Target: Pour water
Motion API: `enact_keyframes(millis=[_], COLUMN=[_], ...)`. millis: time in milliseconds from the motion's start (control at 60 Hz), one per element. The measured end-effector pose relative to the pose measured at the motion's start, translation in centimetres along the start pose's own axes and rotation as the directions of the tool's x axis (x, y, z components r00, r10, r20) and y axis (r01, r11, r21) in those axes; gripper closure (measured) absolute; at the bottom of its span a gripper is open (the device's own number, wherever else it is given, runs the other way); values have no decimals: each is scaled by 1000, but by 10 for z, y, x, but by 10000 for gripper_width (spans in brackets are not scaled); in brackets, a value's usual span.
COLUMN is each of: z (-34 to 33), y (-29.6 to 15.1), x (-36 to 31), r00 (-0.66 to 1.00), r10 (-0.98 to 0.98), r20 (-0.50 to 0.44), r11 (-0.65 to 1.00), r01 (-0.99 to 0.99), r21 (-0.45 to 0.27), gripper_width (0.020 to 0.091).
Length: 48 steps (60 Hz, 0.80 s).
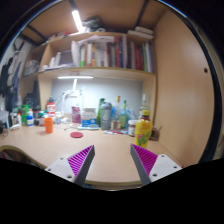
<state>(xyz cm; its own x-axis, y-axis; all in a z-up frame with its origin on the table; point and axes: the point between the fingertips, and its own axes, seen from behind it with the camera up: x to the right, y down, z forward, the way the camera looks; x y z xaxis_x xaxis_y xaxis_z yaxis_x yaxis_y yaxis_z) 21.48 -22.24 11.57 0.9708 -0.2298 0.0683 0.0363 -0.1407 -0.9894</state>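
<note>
Gripper point(112, 160) fingers cut off at their bases, so the mechanism's out of sight. Bottles point(112, 116) along the desk's point(60, 147) back edge too small to ID, labels unreadable. Shelf point(100, 70) books: titles illegible. Desk's near edge hidden behind the fingers.

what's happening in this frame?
A hand-held gripper hovers over a wooden desk, fingers open and empty. Ahead of it stand several bottles, including a clear bottle and a yellow-labelled bottle beyond the right-hand finger. Nothing is grasped, so pouring hasn't started. A bookshelf sits above.
</note>
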Motion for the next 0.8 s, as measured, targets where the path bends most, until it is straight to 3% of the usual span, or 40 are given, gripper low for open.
enact_keyframes(millis=[233, 433, 633, 683, 733, 800], z=[87, 141, 179, 187, 192, 192], y=[10, 29, 28, 28, 32, 32], x=[90, 121, 139, 134, 135, 132], r00=[995, 991, 988, 990, 991, 992], r10=[0, 14, 18, 23, 19, 23], r20=[-104, -135, -150, -136, -129, -123], r11=[1000, 998, 998, 997, 995, 994], r01=[-2, -23, -28, -33, -31, -35], r21=[-20, -64, -61, -69, -91, -101], gripper_width=[305, 310, 316, 352, 600, 618])
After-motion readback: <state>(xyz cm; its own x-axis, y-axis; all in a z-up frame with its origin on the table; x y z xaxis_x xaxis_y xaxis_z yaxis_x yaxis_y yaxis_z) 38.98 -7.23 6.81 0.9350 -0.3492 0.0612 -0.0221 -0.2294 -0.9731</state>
